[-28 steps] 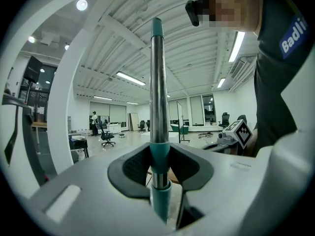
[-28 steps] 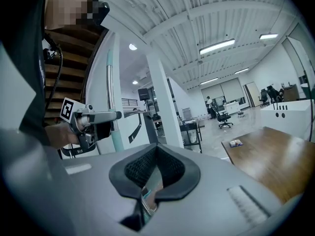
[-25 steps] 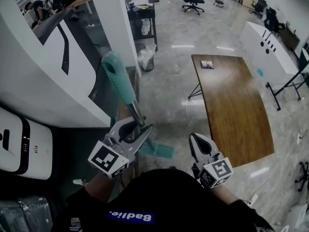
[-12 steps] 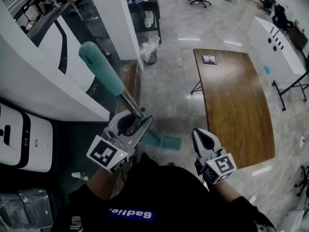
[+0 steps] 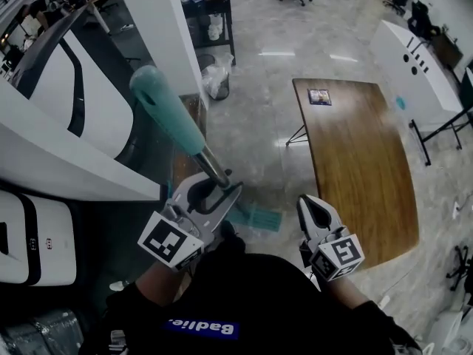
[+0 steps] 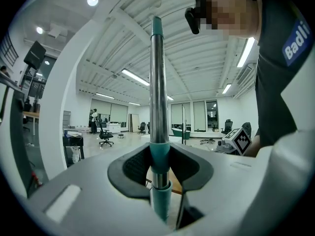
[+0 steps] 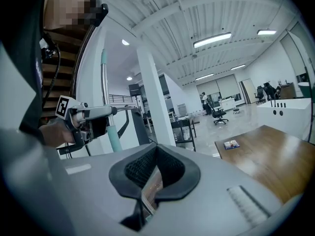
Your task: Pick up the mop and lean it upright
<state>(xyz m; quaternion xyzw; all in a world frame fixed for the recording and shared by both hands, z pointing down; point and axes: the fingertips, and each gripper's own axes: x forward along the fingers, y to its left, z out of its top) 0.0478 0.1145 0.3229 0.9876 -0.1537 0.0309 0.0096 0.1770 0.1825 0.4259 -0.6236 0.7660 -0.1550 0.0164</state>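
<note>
Glossy office floor (image 5: 259, 95), with the mop (image 5: 171, 120) standing upright in your grip.
Your left gripper (image 5: 220, 189) is clamped on the mop's metal shaft just below its teal grip. The pole rises nearly vertical beside the white pillar (image 5: 159, 28), and the teal mop head (image 5: 259, 217) sits low between your two grippers. Your right gripper (image 5: 309, 205) is empty with its jaws together, near the wooden table (image 5: 362, 161).

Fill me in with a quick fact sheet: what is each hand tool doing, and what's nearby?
Left gripper: shut on the mop pole
Mop head: down on the floor, teal
Right gripper: shut, empty, touching nothing
Nearby: wooden table, white pillar
</note>
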